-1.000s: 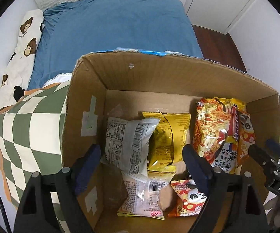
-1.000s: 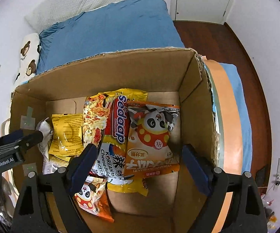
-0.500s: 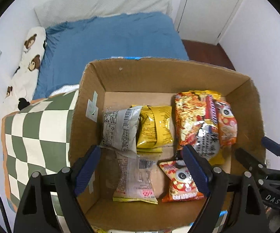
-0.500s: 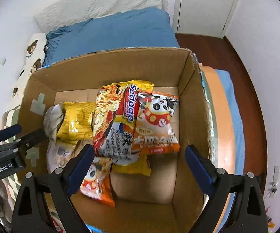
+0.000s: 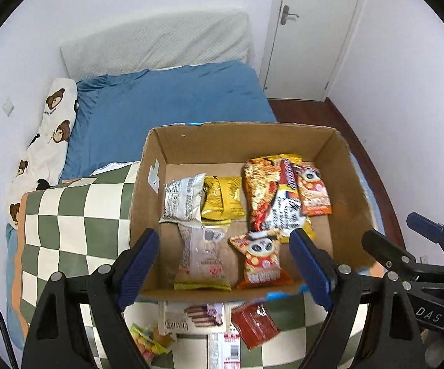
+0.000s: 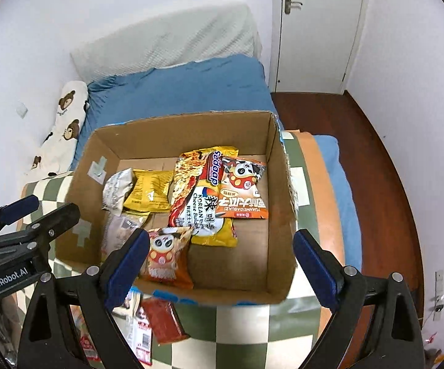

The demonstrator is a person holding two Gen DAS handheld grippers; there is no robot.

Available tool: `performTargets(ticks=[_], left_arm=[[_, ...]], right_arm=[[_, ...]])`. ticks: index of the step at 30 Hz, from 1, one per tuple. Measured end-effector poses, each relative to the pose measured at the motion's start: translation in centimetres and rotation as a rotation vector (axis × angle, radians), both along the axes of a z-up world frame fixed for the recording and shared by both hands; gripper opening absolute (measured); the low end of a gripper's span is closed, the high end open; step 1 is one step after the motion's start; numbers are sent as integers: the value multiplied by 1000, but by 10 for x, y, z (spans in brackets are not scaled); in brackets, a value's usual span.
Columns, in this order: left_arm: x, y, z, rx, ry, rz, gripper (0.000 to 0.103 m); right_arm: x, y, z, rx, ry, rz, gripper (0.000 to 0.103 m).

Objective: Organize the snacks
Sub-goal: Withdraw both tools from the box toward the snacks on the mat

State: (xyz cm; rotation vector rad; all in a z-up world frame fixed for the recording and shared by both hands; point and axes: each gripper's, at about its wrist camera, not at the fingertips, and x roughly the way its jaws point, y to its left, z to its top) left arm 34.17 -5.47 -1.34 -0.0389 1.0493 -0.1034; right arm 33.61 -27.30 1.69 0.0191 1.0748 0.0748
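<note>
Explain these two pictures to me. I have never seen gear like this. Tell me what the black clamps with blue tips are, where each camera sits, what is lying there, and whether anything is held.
Each clamp is a hand-held gripper with two fingers, one per hand of a person; no robot arm is involved. A fisheye camera on each looks along its fingers. One picture comes from the left gripper, the other from the right gripper. Both are open and hold nothing. Below them a cardboard box stands on a checkered blanket on a bed. Inside lie snack packets, among them a noodle packet and a yellow packet. More snacks, such as a red packet, lie loose on the blanket, outside the box.
</note>
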Motion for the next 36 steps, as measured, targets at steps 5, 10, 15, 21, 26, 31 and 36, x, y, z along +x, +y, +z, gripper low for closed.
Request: performTargets(ticks=[5, 10, 15, 21, 26, 31, 36], left_arm=[[-26, -4, 18, 0, -44, -7, 86], [-50, -4, 38, -8, -92, -2, 86], [-73, -3, 55, -17, -136, 6, 86], [-99, 4, 60, -40, -142, 24, 86], [-121, 25, 37, -22, -94, 84, 86], [-140, 69, -9, 31, 13, 190, 86], [-162, 116, -59, 68, 119, 318, 86]], right_arm=[[-31, 0, 22, -4, -50, 2, 99], [-54, -3, 42, 4, -90, -7, 99], [-78, -6, 65, 17, -129, -10, 99], [-106, -6, 77, 55, -144, -15, 99], [-123, -1, 52, 121, -69, -15, 99], [-129, 16, 0, 152, 59, 14, 99], [-119, 39, -65, 153, 189, 31, 99]])
